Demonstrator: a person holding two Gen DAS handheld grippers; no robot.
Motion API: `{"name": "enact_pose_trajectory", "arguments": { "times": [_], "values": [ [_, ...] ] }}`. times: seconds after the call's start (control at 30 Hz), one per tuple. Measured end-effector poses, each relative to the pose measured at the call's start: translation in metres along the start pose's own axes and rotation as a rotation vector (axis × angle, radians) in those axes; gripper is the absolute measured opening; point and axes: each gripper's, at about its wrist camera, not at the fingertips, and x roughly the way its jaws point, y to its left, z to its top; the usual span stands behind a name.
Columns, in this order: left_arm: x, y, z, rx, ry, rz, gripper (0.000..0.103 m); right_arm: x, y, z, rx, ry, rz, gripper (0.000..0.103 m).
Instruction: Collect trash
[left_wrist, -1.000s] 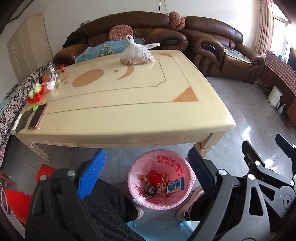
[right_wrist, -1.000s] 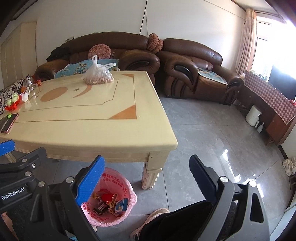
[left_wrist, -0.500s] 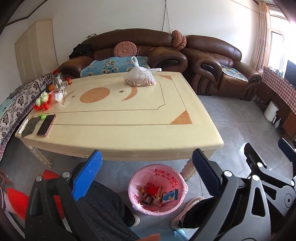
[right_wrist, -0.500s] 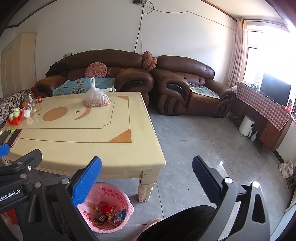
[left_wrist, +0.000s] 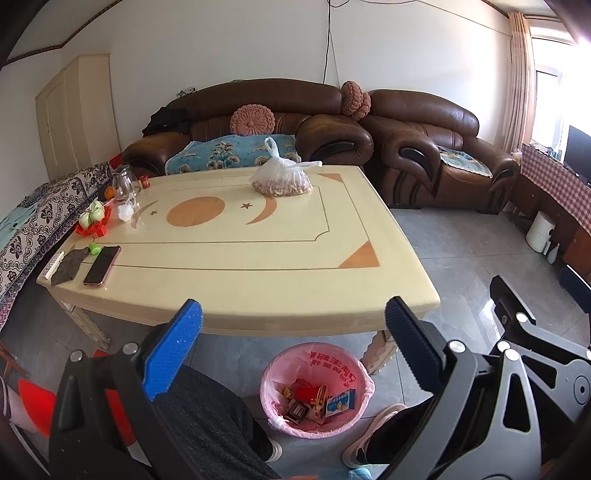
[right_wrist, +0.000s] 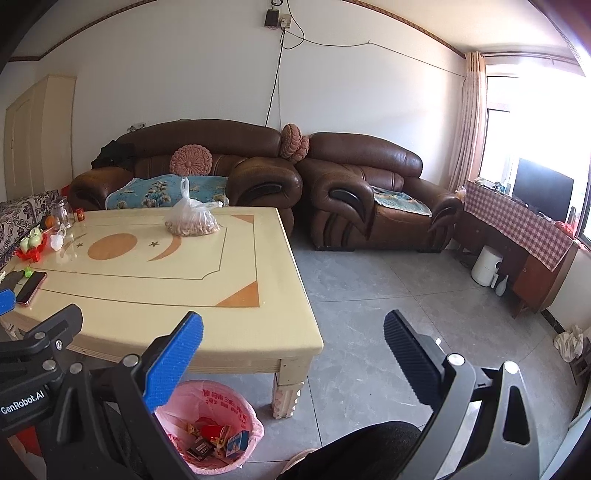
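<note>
- Under the near edge of the cream tabletop (left_wrist: 258, 258) I see the round bin with pink plastic liner (left_wrist: 273, 406), standing on grey floor tiles (left_wrist: 461, 240) beside a table leg.
- Bin holds the trash: red packet (left_wrist: 307, 393), blue-and-white carton (left_wrist: 340, 402), small dark box (left_wrist: 298, 411), other wrappers I can't make out.
- My left gripper (left_wrist: 293, 332) hangs above the bin, jaws wide apart, nothing between them.
- My right gripper (right_wrist: 293, 334) likewise spread wide and empty, over the floor past the table corner; same bin (right_wrist: 236, 413) at lower left.
- On the table: knotted clear plastic bag (left_wrist: 282, 179) full of pale brown lumps, far side.
- Left edge: clear glass jug (left_wrist: 123, 182), contents unclear; red tray with green-white cups (left_wrist: 94, 218); pink-cased phone (left_wrist: 102, 265).
</note>
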Motion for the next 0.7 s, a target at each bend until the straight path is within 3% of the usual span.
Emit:
{"name": "enact_pose_trajectory", "arguments": {
  "times": [0.7],
  "values": [
    [-0.0104, -0.0009, 0.0024, 0.009, -0.013, -0.005, 0.097, -0.0097, 0.0010, 0.0067, -0.002, -0.026, 0.000, 0.096]
  ]
}}
